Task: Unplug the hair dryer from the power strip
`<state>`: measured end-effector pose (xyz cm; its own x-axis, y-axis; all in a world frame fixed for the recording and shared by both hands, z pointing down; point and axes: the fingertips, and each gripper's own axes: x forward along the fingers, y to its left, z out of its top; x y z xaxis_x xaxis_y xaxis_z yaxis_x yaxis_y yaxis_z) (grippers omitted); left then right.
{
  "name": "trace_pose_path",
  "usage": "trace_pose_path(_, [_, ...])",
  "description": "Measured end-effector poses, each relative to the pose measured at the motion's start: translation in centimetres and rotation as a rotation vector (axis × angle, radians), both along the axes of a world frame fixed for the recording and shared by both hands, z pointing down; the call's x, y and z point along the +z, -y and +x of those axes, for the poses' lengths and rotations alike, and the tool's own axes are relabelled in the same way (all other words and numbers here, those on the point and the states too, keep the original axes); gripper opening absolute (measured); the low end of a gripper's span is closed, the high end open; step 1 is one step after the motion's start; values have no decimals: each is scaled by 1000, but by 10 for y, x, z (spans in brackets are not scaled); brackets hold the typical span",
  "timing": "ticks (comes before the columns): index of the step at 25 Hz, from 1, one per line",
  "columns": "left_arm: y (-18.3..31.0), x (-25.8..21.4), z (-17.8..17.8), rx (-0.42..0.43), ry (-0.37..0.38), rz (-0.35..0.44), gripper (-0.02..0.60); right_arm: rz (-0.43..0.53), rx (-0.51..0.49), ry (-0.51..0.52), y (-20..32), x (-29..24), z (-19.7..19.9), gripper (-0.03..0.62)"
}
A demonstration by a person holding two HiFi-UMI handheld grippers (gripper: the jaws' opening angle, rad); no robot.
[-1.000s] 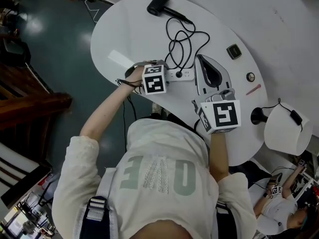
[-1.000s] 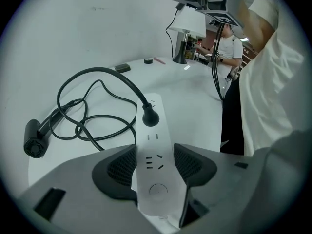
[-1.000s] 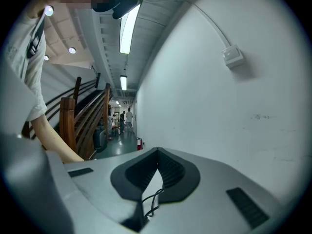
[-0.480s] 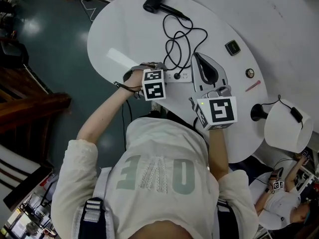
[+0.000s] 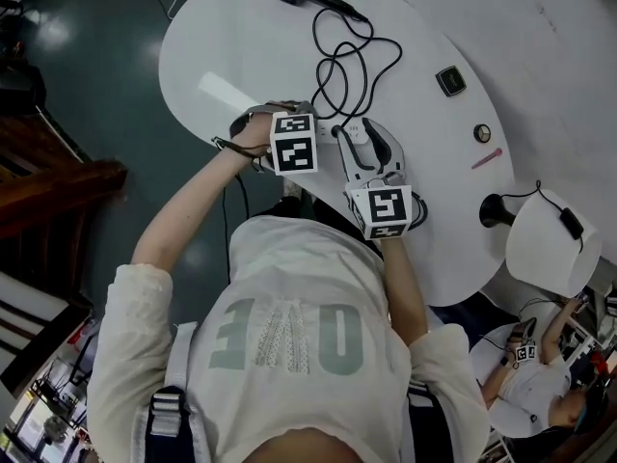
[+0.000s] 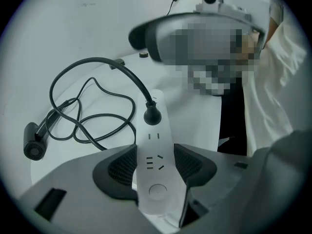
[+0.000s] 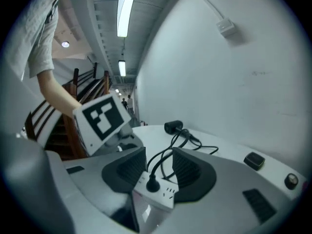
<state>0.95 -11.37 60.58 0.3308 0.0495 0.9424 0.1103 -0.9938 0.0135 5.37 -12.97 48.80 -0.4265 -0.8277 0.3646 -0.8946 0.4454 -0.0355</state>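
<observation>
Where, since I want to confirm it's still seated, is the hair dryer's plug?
In the right gripper view, low centre, the plug sits in the power strip between the right gripper's jaws, which have just been opening.

The right gripper [image 5: 362, 143], jaws just opening, is straddling the plug [image 7: 152, 183]. The left gripper [image 6: 155, 162], clamping the power strip [image 6: 157, 189], is crowding its left. Cord [image 6: 97, 60] is looping ahead, and bare table [image 5: 439, 186] is lying rightward.

Power strip [image 6: 157, 179]: smooth white plastic, slight sheen. Cord [image 6: 92, 59] and plug [image 6: 152, 115]: black, smooth, rubber-like jacket. Hair dryer [image 6: 33, 147]: matt black plastic. Left gripper [image 6: 155, 156]: matt grey plastic body, dark finely textured pads [image 6: 122, 165]. Table [image 5: 207, 37]: smooth white top. Floor [image 5: 96, 66]: glossy, dark. Shirt [image 5: 289, 287]: pale cloth.
</observation>
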Motion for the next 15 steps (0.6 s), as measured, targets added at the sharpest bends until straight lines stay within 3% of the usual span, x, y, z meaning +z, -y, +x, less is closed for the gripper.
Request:
trace_pose_path(5, [0, 0, 0, 1, 16, -4, 249, -106, -43, -52, 0, 52, -16, 163])
trace_pose_path(9, [0, 1, 1, 2, 25, -3, 249, -110, -35, -71, 10, 64, -21, 153])
trace_pose_path(13, [-1, 1, 0, 5, 34, -6, 249, -98, -65, -117, 11, 68, -28, 77])
trace_pose_path(15, [0, 1, 0, 3, 34, -6, 249, -92, -77, -125, 11, 68, -30, 68])
